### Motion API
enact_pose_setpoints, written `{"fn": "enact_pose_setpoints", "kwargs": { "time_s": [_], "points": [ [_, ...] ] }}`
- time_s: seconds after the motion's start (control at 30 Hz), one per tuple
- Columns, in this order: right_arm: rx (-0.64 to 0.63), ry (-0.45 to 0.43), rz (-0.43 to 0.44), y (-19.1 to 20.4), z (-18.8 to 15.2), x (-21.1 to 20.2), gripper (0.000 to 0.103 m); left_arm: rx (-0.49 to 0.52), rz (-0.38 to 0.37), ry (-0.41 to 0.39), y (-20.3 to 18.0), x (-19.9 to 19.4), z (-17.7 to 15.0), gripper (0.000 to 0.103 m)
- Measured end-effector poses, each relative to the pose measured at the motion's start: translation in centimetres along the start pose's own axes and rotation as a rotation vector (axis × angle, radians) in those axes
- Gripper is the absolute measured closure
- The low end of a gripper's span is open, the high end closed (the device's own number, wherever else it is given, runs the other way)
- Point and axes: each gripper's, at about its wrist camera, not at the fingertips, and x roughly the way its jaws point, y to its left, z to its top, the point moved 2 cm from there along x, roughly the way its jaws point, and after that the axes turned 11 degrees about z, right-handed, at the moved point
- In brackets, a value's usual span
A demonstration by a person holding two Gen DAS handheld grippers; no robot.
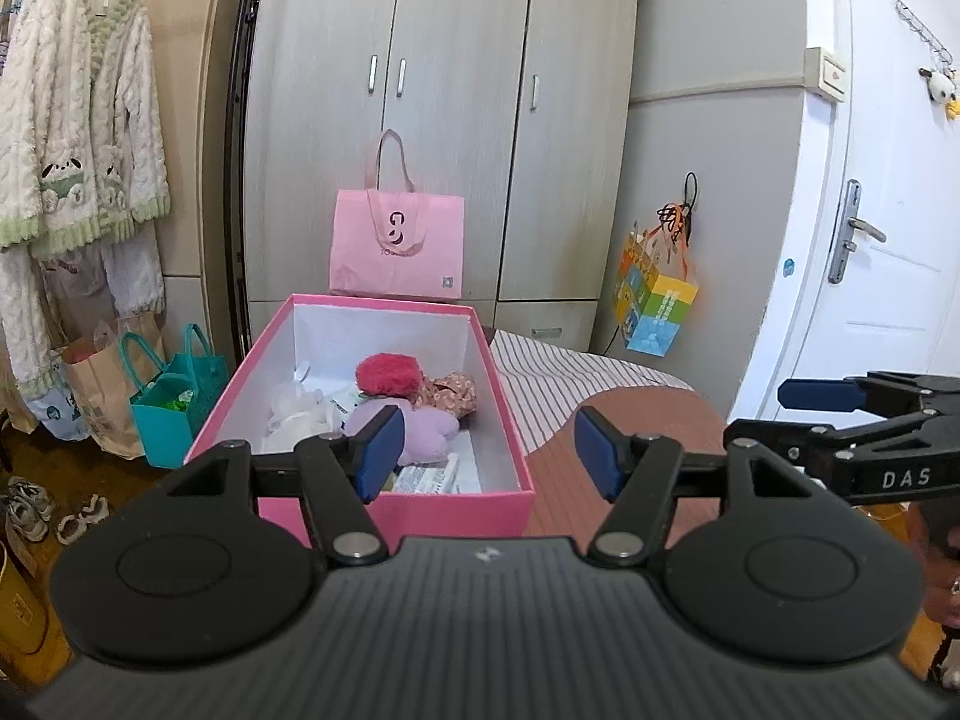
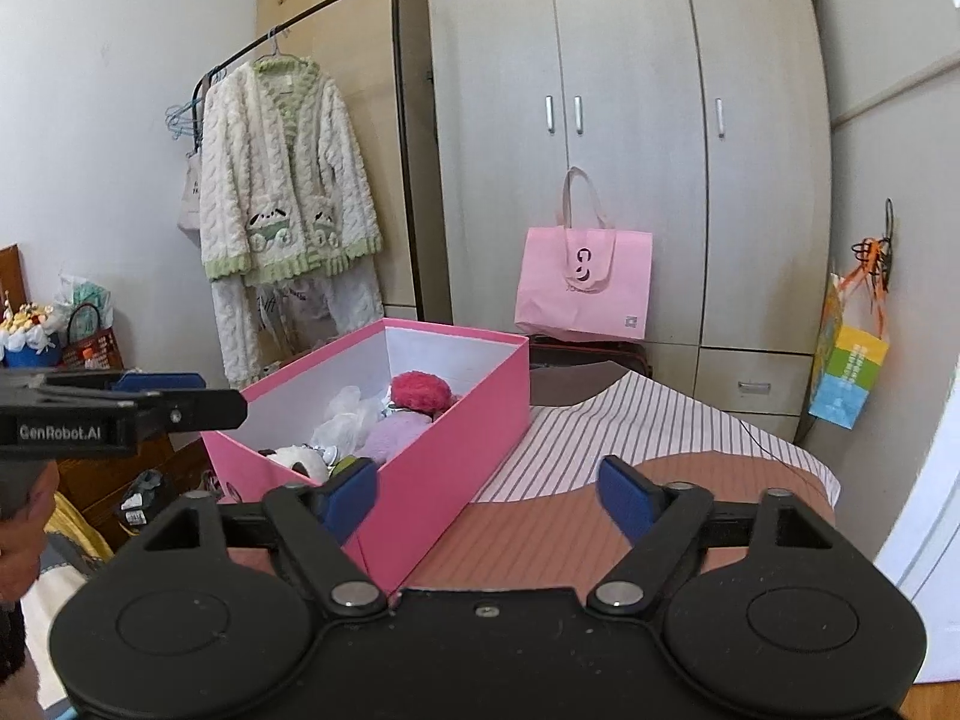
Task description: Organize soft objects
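An open pink box [image 1: 336, 348] stands on the bed and holds soft things: a red fluffy item [image 1: 387, 373], a lilac plush [image 1: 423, 429], a white plush [image 1: 297, 411] and a floral cloth [image 1: 453, 393]. The box [image 2: 480, 396] shows in the right wrist view too, with the red item [image 2: 420, 390] and lilac plush [image 2: 396, 435] inside. My left gripper [image 1: 489, 459] is open and empty just before the box's near right corner. My right gripper [image 2: 489, 495] is open and empty, right of the box over the bed cover; it also shows in the left wrist view [image 1: 852, 420].
The bed cover [image 2: 630, 432] is striped white and plain brown. A pink tote bag [image 1: 399, 240] leans on the grey wardrobe [image 1: 456, 90] behind the box. A fleece jacket [image 2: 282, 174] hangs on a rack at left. Bags [image 1: 174, 396] and shoes [image 1: 30, 504] lie on the floor. A white door [image 1: 888, 210] is at right.
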Motion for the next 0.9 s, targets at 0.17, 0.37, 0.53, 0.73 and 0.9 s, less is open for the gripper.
{"fn": "enact_pose_setpoints", "kwargs": {
  "time_s": [0.17,0.37,0.53,0.73,0.9],
  "points": [
    [0.007,-0.013,-0.036,0.5,-0.7,-1.0,0.015,0.005,0.008,0.009,-0.6,-0.4,-0.8,0.039],
    [-0.002,-0.035,-0.075,1.2,-1.0,-2.4,0.014,-0.023,0.029,0.031,-0.3,-0.3,-1.3,0.038],
    [-0.006,-0.037,-0.086,1.4,-1.2,-3.0,0.011,-0.032,0.055,0.024,-0.1,-0.4,-1.7,0.026],
    [0.001,-0.041,-0.127,1.7,-1.5,-3.3,0.005,-0.013,0.078,0.009,-0.3,-0.5,-2.0,0.008],
    [0.028,-0.017,-0.142,1.4,-1.7,-3.2,0.000,0.009,0.115,0.025,-0.7,-0.2,-2.0,0.000]
  ]
}}
